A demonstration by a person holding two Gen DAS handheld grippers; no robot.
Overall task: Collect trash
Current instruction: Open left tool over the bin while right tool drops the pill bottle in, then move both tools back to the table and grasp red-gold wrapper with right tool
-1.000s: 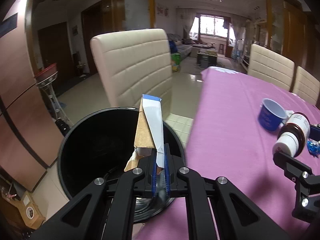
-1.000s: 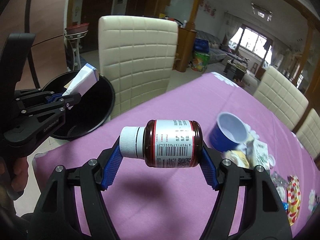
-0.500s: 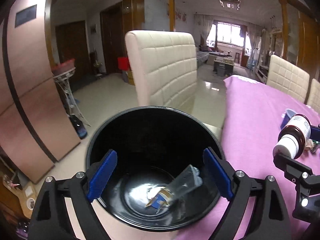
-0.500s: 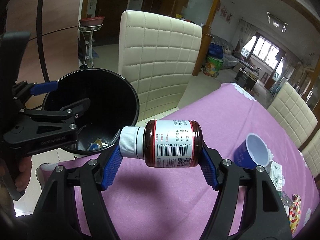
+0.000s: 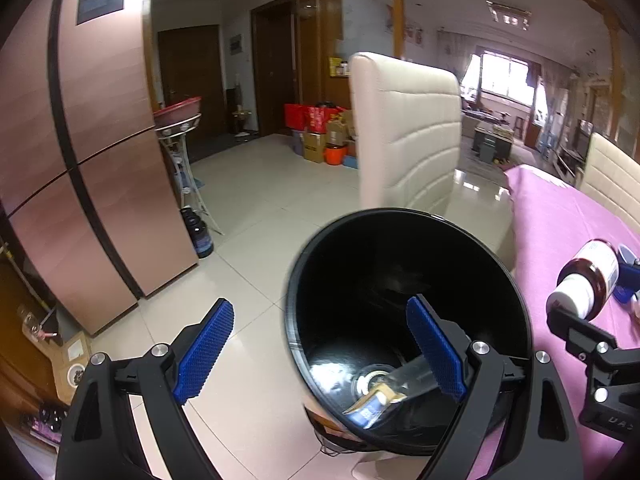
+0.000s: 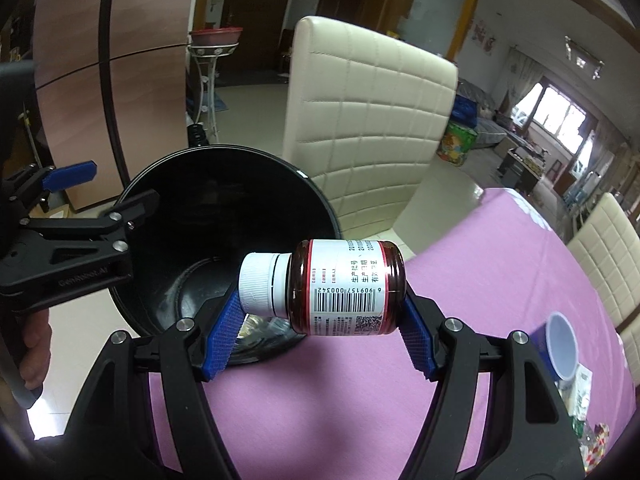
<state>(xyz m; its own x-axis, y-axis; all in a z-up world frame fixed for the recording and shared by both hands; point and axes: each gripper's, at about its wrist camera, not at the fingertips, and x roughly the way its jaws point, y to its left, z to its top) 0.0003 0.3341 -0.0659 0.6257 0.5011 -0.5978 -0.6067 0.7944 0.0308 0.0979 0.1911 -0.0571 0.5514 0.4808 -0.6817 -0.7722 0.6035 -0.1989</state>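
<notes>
Beside the black trash bin [image 6: 224, 216], the right gripper [image 6: 320, 320] clamps a brown pill bottle [image 6: 344, 288]; the left gripper [image 5: 320, 344] hangs with jaws apart, empty.

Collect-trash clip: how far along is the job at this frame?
Done: a crumpled wrapper lies at the bottom of the black bin, and the left gripper is open and empty. In hand: the right gripper clamps a brown pill bottle near the bin. Left: a blue cup and packets on the table.

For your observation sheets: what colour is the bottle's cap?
White; the bottle's cap shows best in the right wrist view.
</notes>
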